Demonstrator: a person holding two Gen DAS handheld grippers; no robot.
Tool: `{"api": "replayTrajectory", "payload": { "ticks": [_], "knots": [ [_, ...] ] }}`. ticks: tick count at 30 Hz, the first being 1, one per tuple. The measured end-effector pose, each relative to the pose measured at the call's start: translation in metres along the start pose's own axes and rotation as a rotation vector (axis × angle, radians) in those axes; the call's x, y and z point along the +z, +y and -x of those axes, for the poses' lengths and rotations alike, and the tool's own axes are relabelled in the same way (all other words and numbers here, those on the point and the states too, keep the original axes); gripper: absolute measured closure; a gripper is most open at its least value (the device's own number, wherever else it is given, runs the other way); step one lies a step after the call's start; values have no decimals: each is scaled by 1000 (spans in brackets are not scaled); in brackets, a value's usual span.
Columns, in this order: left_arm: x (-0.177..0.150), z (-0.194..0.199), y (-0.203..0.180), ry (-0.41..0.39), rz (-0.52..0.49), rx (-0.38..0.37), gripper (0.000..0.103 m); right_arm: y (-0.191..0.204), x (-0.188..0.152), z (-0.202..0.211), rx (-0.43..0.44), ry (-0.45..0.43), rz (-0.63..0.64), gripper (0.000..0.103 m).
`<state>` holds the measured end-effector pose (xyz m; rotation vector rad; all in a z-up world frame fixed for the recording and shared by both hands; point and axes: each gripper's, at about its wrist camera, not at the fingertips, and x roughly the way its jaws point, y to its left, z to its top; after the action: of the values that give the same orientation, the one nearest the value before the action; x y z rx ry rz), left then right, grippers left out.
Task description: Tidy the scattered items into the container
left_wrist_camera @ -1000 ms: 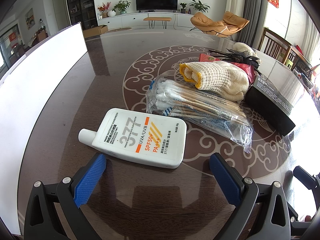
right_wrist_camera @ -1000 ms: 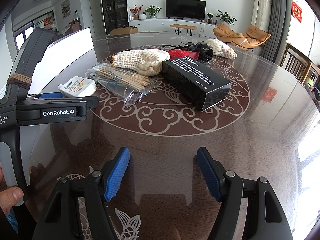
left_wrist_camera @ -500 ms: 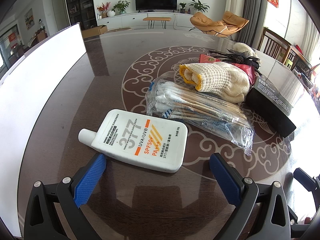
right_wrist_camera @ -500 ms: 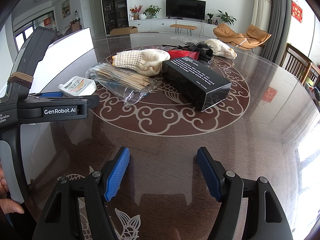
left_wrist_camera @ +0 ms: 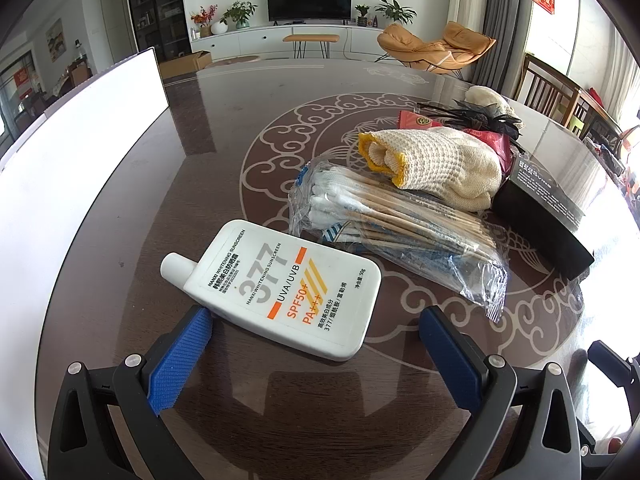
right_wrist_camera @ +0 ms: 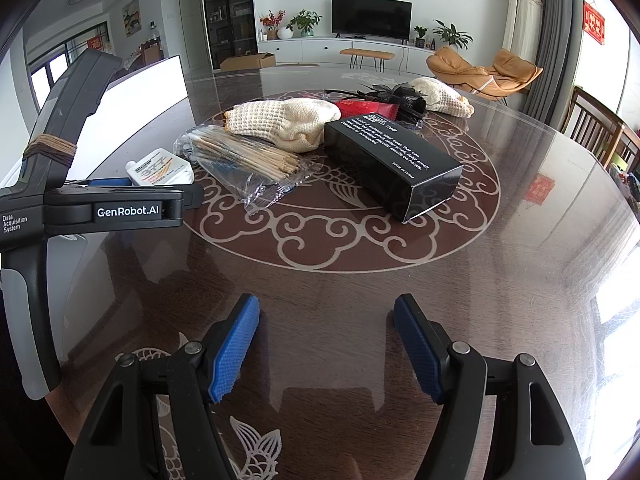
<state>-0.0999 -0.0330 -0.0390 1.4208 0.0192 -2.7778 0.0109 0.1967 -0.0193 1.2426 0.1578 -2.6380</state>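
A white sunscreen bottle (left_wrist_camera: 280,284) lies flat on the dark table, cap to the left. My left gripper (left_wrist_camera: 316,316) is open, and the bottle's near end lies between its blue pads (left_wrist_camera: 180,356) without being pressed. Behind the bottle are a clear bag of cotton swabs (left_wrist_camera: 392,220), a cream knitted glove (left_wrist_camera: 440,168) and a black box (left_wrist_camera: 548,216). My right gripper (right_wrist_camera: 326,320) is open over bare table, well short of the black box (right_wrist_camera: 392,164). In that view the left gripper (right_wrist_camera: 112,208) shows at the left, beside the bottle (right_wrist_camera: 160,168).
A tall white container wall (left_wrist_camera: 80,140) runs along the table's left side. Farther back lie a red packet (right_wrist_camera: 364,108), a black hair clip (right_wrist_camera: 392,94) and a second knitted glove (right_wrist_camera: 440,100). Wooden chairs (right_wrist_camera: 592,128) stand at the right edge.
Both grippers and all items hold still. A fingertip that showed at the lower left edge of the right wrist view has slipped out of sight.
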Motion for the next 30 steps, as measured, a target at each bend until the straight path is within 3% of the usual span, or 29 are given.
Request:
{"api": "replayTrajectory", "payload": {
  "ticks": [30],
  "knots": [
    [0,0,0,0,0,0,0,-7,0,0,58,-19,-50,32]
  ]
}}
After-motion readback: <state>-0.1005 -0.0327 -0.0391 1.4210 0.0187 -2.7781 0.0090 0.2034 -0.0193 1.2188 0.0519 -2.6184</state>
